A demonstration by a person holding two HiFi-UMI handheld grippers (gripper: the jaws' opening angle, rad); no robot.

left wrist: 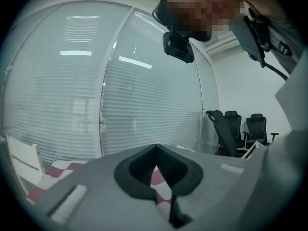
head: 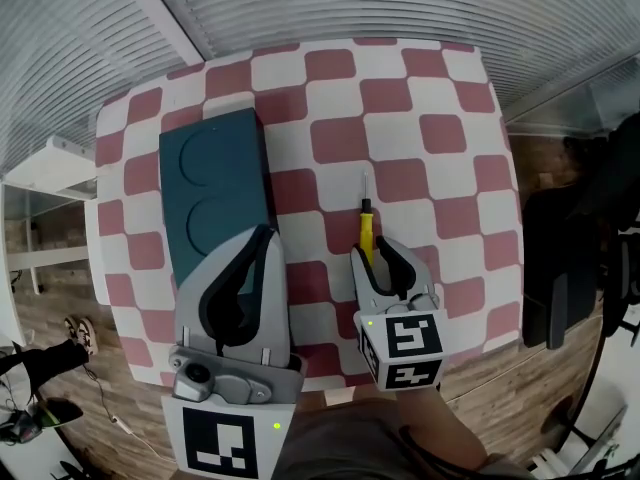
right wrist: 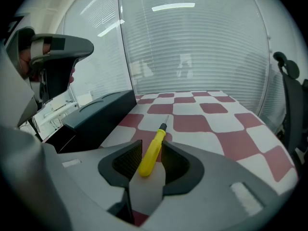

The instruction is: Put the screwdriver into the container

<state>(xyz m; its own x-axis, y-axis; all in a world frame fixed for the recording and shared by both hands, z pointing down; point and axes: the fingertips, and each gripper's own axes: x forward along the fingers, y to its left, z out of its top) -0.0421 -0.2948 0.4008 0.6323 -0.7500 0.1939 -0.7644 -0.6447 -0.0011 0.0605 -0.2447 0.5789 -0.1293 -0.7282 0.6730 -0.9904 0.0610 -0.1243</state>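
A screwdriver [head: 366, 230] with a yellow handle and thin metal shaft lies on the red-and-white checkered table [head: 440, 98], its tip pointing away from me. My right gripper [head: 380, 246] is open and low over the table. The rear end of the handle [right wrist: 153, 150] lies between its jaws, with a gap on the left side. The dark teal container [head: 215, 183] lies on the left part of the table; its side [right wrist: 96, 117] shows in the right gripper view. My left gripper [head: 266, 231] is shut and empty, raised over the container's near end and tilted up toward the blinds [left wrist: 155, 148].
The table's near edge runs just under both grippers. Black office chairs [head: 570, 268] stand right of the table. A white shelf [head: 50, 168] is at the left. A glass wall with blinds [head: 350, 3] stands behind the table.
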